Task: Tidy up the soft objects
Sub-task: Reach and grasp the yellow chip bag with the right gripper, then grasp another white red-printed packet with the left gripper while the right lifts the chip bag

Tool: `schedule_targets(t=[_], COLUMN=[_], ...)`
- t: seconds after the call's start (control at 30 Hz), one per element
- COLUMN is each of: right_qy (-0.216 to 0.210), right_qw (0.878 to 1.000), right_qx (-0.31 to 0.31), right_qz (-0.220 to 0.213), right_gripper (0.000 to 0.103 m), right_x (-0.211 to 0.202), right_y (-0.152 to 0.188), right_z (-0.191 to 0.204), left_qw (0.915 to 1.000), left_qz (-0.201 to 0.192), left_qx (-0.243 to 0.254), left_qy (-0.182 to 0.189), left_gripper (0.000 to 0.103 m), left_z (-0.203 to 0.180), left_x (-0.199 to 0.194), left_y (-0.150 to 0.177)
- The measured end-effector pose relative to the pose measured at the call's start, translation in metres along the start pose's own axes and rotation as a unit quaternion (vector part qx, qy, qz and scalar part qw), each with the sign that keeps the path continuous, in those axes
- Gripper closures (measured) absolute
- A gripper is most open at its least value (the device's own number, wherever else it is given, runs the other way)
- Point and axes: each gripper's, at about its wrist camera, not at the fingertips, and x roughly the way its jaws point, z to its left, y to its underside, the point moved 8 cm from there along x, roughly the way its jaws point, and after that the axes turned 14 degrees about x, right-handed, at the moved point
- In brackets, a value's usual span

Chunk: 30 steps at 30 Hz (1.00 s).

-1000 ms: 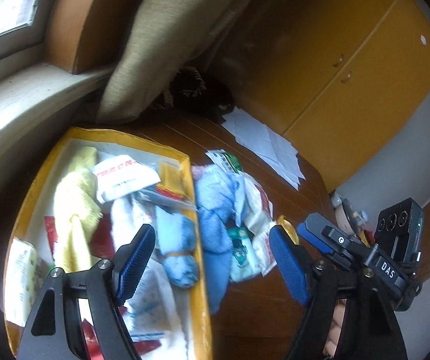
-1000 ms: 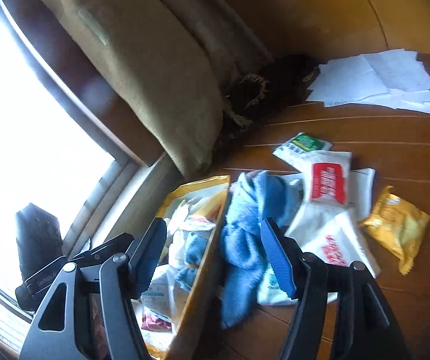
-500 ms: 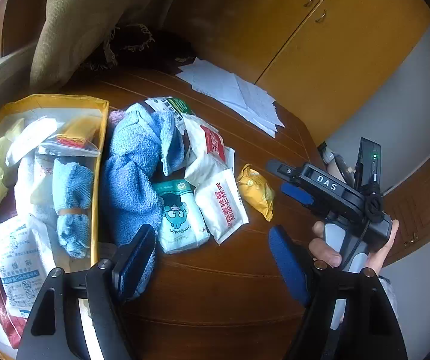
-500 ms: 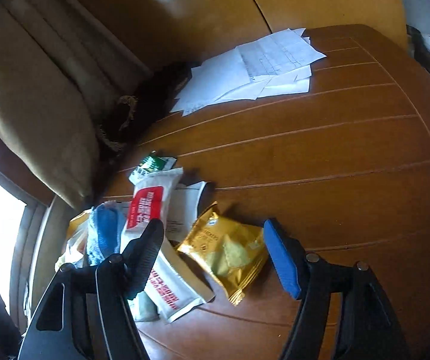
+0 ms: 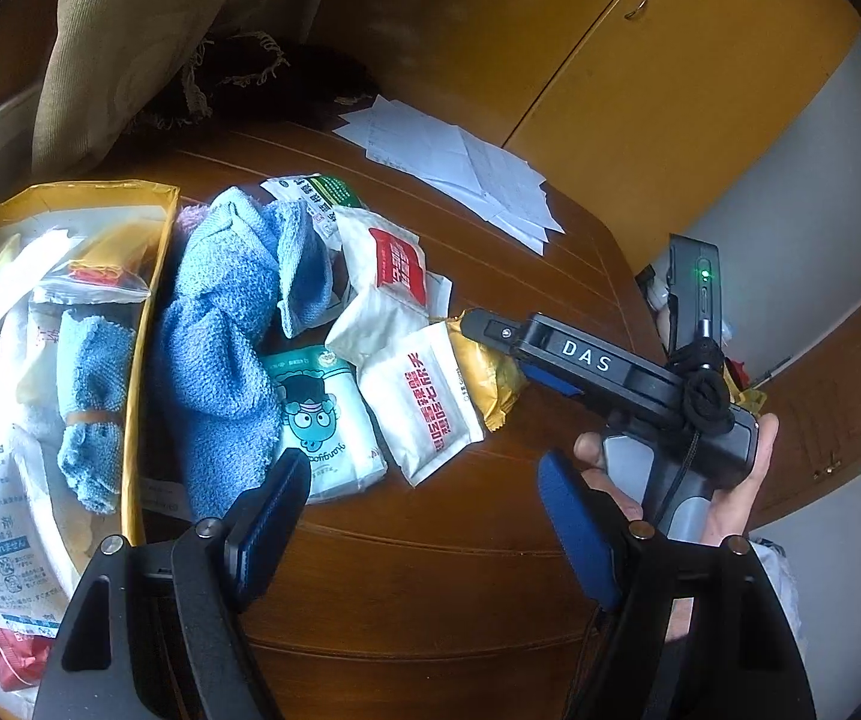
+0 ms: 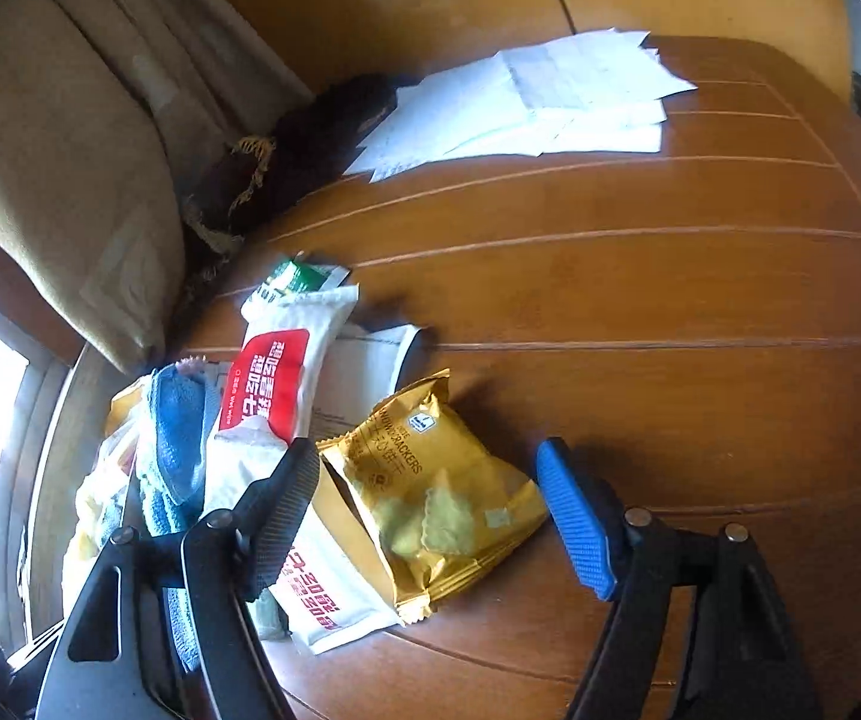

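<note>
A: Right gripper (image 6: 427, 507)?
B: Jaws spread, just widening, straddling the crinkled gold cracker packet (image 6: 430, 498) on the brown wooden table (image 6: 640, 312) (pads clear of it)
A: Left gripper (image 5: 424, 516)?
B: Open, empty, above bare wood

A dark wooden table (image 6: 640, 312) is carrying the load. A gold cracker packet (image 6: 430, 498) is lying between the right jaws. White wet-wipe packs (image 5: 424, 408) and a blue towel (image 5: 220, 336) are lying ahead of the left jaws, a yellow tray (image 5: 148, 300) sitting left of them. Loose papers (image 6: 550, 102) are resting far ahead.
</note>
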Motion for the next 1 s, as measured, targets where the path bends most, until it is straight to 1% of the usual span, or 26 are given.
schedule_targets(t=[0.1,0.17,0.23,0.3,0.4,0.47,0.5,0.57,0.63,0.73,0.87,0.93,1.0], right_qy=[0.013,0.016,0.009,0.015,0.034,0.039,0.037,0.024,0.017,0.014,-0.008,-0.016,-0.023], right_qw=[0.999,0.999,0.999,0.999,0.998,0.998,0.998,0.999,1.0,1.0,0.997,0.996,0.996], right_qx=[-0.026,-0.042,-0.042,-0.044,-0.046,-0.048,-0.045,-0.029,-0.011,0.022,0.061,0.07,0.074], right_qz=[0.012,0.007,-0.002,-0.008,-0.018,-0.018,-0.017,-0.011,-0.01,-0.018,-0.039,-0.045,-0.044], right_gripper=[0.028,0.028,0.028,0.029,0.039,0.042,0.044,0.054,0.058,0.059,0.06,0.06,0.06], right_x=[0.005,0.003,0.0,-0.001,-0.003,-0.003,-0.004,-0.006,-0.011,-0.018,-0.036,-0.041,-0.044], right_y=[0.002,0.007,0.01,0.012,0.013,0.012,0.012,0.01,0.007,0.001,-0.008,-0.011,-0.012], right_z=[0.004,0.004,0.003,0.001,-0.002,-0.002,-0.003,-0.007,-0.013,-0.026,-0.039,-0.041,-0.042], left_qw=[1.0,0.9999,0.9998,0.9997,0.9994,0.999,0.9988,0.998,0.9971,0.9952,0.9929,0.9919,0.9893], left_qz=[0.003,0.006,0.01,0.015,0.02,0.021,0.023,0.029,0.034,0.05,0.063,0.07,0.076], left_qx=[0.008,0.01,0.011,0.013,0.022,0.028,0.033,0.039,0.045,0.052,0.051,0.041,0.045], left_qy=[-0.004,-0.006,-0.01,-0.014,-0.02,-0.026,-0.03,-0.042,-0.051,-0.067,-0.088,-0.098,-0.116], left_gripper=[0.021,0.021,0.021,0.021,0.021,0.021,0.021,0.021,0.021,0.021,0.021,0.021,0.021], left_z=[-0.004,-0.005,-0.006,-0.007,-0.013,-0.016,-0.017,-0.018,-0.019,-0.021,-0.024,-0.023,-0.024], left_x=[0.003,0.005,0.008,0.01,0.014,0.017,0.019,0.026,0.036,0.053,0.076,0.085,0.095], left_y=[0.002,0.002,0.003,0.004,0.002,0.0,-0.001,-0.003,-0.006,-0.011,-0.019,-0.025,-0.03])
